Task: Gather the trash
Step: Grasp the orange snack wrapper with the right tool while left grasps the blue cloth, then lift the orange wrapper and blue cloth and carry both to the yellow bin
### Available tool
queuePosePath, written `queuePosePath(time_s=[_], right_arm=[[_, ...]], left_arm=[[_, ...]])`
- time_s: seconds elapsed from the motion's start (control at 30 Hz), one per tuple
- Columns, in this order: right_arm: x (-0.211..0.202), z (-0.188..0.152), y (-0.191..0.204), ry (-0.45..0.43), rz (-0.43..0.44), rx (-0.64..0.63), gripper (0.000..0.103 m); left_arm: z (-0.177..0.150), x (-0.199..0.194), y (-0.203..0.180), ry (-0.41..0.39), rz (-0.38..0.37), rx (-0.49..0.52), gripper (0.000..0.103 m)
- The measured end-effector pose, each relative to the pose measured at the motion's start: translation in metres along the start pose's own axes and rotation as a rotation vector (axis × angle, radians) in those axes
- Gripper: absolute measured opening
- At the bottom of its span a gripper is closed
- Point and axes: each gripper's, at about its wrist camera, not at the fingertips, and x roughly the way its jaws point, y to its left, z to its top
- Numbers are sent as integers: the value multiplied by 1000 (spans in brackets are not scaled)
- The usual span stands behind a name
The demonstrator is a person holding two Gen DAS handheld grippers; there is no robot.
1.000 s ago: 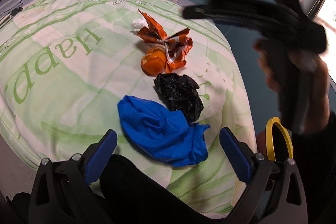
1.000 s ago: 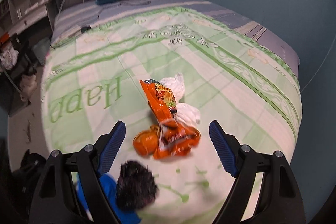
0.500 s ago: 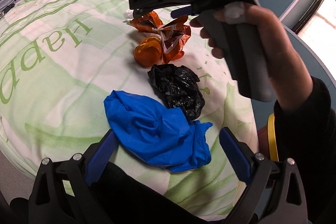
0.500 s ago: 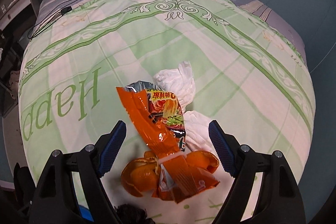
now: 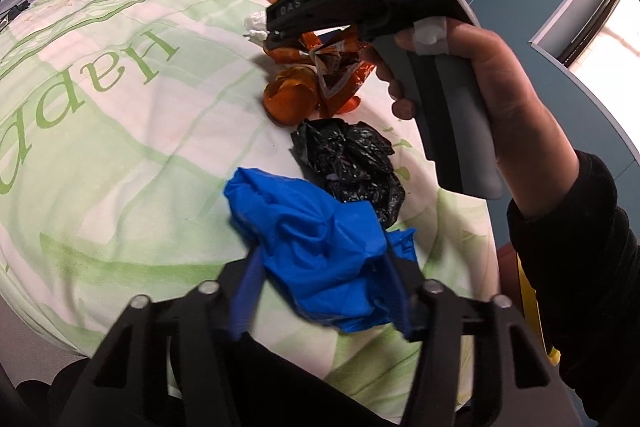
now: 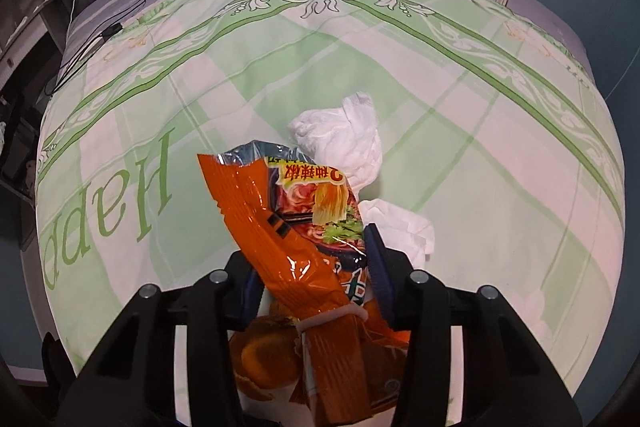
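- Right wrist view showed the orange noodle wrapper (image 6: 296,239) lying on the green-and-white bedspread (image 6: 460,75), with the right gripper (image 6: 316,267) straddling its tied waist; the jaws were closing, the wrapper between them and the blue pads looking pressed to its sides.
- Just beyond the wrapper sat crumpled white tissue (image 6: 344,143), one wad touching its far edge and a second just beside the right-hand pad. An orange peel (image 6: 260,359) lay under the wrapper's near end.
- From the left wrist view, a black plastic bag (image 5: 352,163) rested just nearer than the wrapper, and a blue plastic bag (image 5: 320,251) nearer again, touching the black one.
- The left gripper (image 5: 324,291) was closing on the blue bag, its pads at the bag's flanks.
- The person's hand (image 5: 480,83) gripped the right tool's handle above the wrapper.
- Risks, as I judged them: the slick foil could slide from the pads on lifting; the blue bag, being limp film, might be caught by only a fold and slip out; the peel would likely stay behind.
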Motion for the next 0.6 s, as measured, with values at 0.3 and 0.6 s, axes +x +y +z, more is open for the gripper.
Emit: queuePosePath(time_s=[0.3, 0.6], right_arm=[[-17, -4, -8, -44, -17, 18, 34], [-43, -14, -25, -68, -26, 39, 34]], left_arm=[[-2, -3, 8, 3, 9, -5, 19], [-6, -12, -3, -7, 9, 21, 11]])
